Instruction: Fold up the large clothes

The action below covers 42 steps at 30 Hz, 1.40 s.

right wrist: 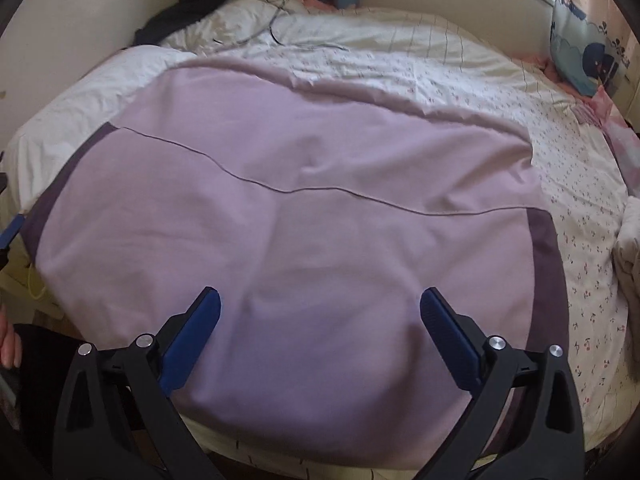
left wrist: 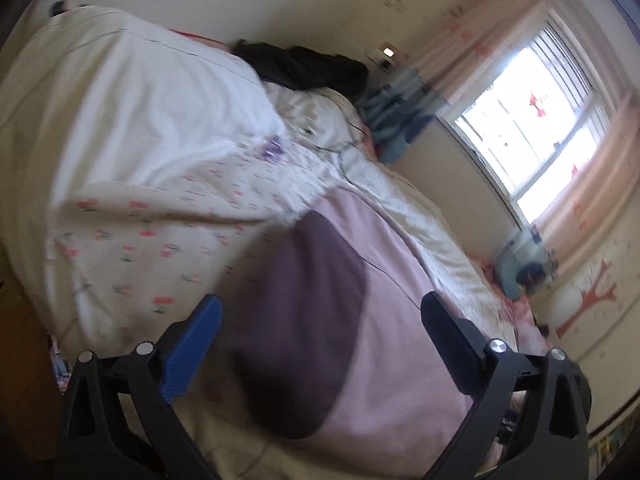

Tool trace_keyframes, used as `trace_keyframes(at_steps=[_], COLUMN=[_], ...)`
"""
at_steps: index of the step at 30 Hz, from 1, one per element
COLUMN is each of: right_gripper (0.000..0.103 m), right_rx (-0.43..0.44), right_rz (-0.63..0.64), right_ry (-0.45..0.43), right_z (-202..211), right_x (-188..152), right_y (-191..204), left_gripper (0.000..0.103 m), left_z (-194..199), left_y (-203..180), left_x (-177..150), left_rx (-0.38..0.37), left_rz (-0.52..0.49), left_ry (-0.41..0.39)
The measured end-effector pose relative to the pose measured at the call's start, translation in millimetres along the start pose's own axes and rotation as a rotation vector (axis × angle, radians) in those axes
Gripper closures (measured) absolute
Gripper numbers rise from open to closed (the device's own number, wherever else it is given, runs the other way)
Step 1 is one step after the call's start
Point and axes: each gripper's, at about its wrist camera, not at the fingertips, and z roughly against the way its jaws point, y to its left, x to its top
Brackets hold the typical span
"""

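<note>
Blue-padded fingers of my right gripper (right wrist: 320,312) stand wide apart just above the near part of the lilac garment (right wrist: 288,208), with nothing between them. That cloth lies spread nearly flat over the bed (right wrist: 460,64), a thin dark seam crossing it and darker purple bands along its left and right edges. My left gripper (left wrist: 320,320) is likewise spread wide and empty, hovering over the same garment, where a dark purple panel (left wrist: 304,320) shows against the paler pink-lilac. Beneath it runs a cream bedsheet (left wrist: 132,248) printed with small red flowers, and beyond that a plain white duvet (left wrist: 152,92) is bunched up toward the wall. Dark clothing (left wrist: 304,68) is heaped at the head of the bed, near a blue patterned pillow (left wrist: 396,120). To the right a bright window (left wrist: 536,120) is framed by pink curtains (left wrist: 596,184); a second blue cushion (right wrist: 584,52) sits at the bed's far right corner. The left view is blurred.
</note>
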Motion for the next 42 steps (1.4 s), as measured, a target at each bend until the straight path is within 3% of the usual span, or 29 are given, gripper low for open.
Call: trace_keyframes(at_steps=[3, 7, 11, 15, 18, 21, 25, 30, 34, 38, 42], right_gripper=[0.006, 0.006, 0.006, 0.006, 0.006, 0.006, 0.006, 0.006, 0.006, 0.006, 0.006], right_rx=[0.031, 0.069, 0.101, 0.117, 0.117, 0.094, 0.029, 0.041, 0.028, 0.029, -0.026], right_rz=[0.013, -0.015, -0.058, -0.074, -0.079, -0.078, -0.012, -0.052, -0.066, -0.029, 0.050], right_ry=[-0.001, -0.013, -0.027, -0.028, -0.063, -0.101, -0.016, -0.075, -0.117, -0.071, 0.005], right_z=[4, 4, 7, 7, 14, 18, -10, 6, 11, -15, -41], right_x=[-9, -21, -30, -33, -31, -27, -27, -24, -9, 8, 11], right_y=[0, -11, -20, -24, -24, -21, -9, -14, -13, 0, 17], left_gripper=[0.007, 0.007, 0.007, 0.007, 0.007, 0.007, 0.007, 0.007, 0.012, 0.022, 0.031], left_z=[9, -7, -28, -51, -70, -84, -107, -112, -105, -106, -108], left_y=[30, 48, 34, 14, 16, 16, 10, 5, 0, -3, -12], left_x=[6, -1, -19, -31, -38, -39, -45, -45, -46, -47, -43], left_rx=[-0.017, -0.061, -0.055, -0.001, 0.014, -0.024, -0.051, -0.074, -0.108, -0.112, -0.142], left_rz=[0.128, 0.241, 0.193, 0.102, 0.124, 0.156, 0.143, 0.133, 0.132, 0.112, 0.063], left_ry=[-0.009, 0.119, 0.221, 0.294, 0.358, 0.393, 0.441, 0.436, 0.386, 0.367, 0.358])
